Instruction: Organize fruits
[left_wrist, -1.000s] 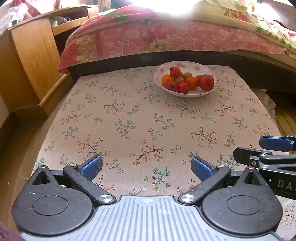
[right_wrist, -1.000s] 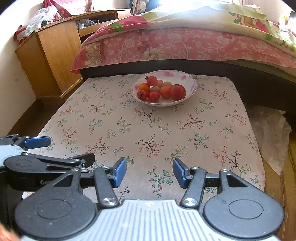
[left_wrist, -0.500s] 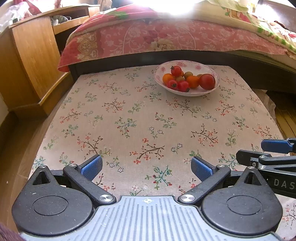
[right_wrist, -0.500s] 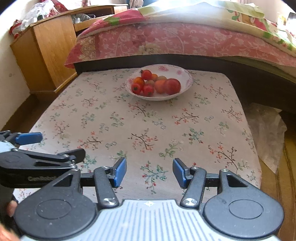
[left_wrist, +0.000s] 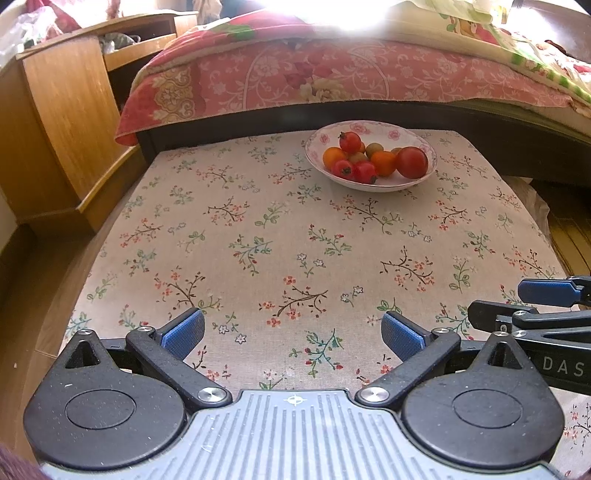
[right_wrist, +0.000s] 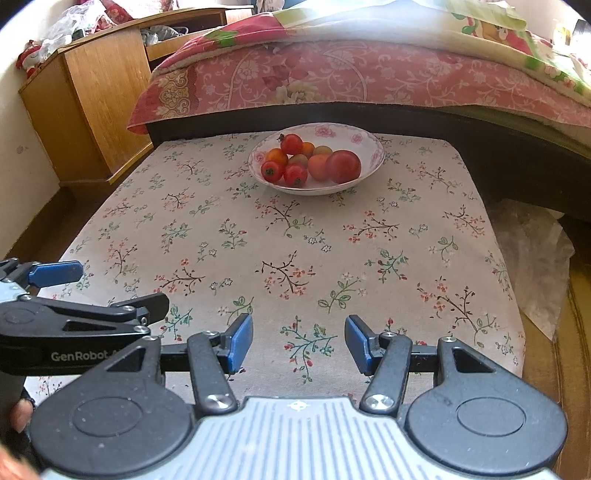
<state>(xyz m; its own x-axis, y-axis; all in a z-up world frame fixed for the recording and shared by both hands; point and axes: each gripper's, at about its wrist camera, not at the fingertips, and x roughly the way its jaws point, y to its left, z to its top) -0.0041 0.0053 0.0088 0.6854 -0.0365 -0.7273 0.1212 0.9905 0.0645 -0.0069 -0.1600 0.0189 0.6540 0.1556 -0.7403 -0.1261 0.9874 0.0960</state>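
A white floral bowl (left_wrist: 413, 136) stands at the far side of the table and also shows in the right wrist view (right_wrist: 373, 147). It holds several red and orange tomatoes, with a large red one (left_wrist: 412, 161) (right_wrist: 342, 166) at the right. My left gripper (left_wrist: 293, 332) is open and empty over the table's near edge, far from the bowl. My right gripper (right_wrist: 298, 341) is open and empty, beside the left one. Each gripper shows at the edge of the other's view: the right gripper (left_wrist: 532, 299), the left gripper (right_wrist: 107, 288).
The table has a floral cloth (left_wrist: 277, 229). A bed with a pink floral cover (left_wrist: 332, 74) runs along the far edge. A wooden cabinet (left_wrist: 62, 110) stands at the left. A plastic sheet (right_wrist: 532, 251) lies on the floor at the right.
Both grippers have shifted slightly; the bowl sits lower and more to the left in the right wrist view. Jaws stay open. Nothing was taken hold of.
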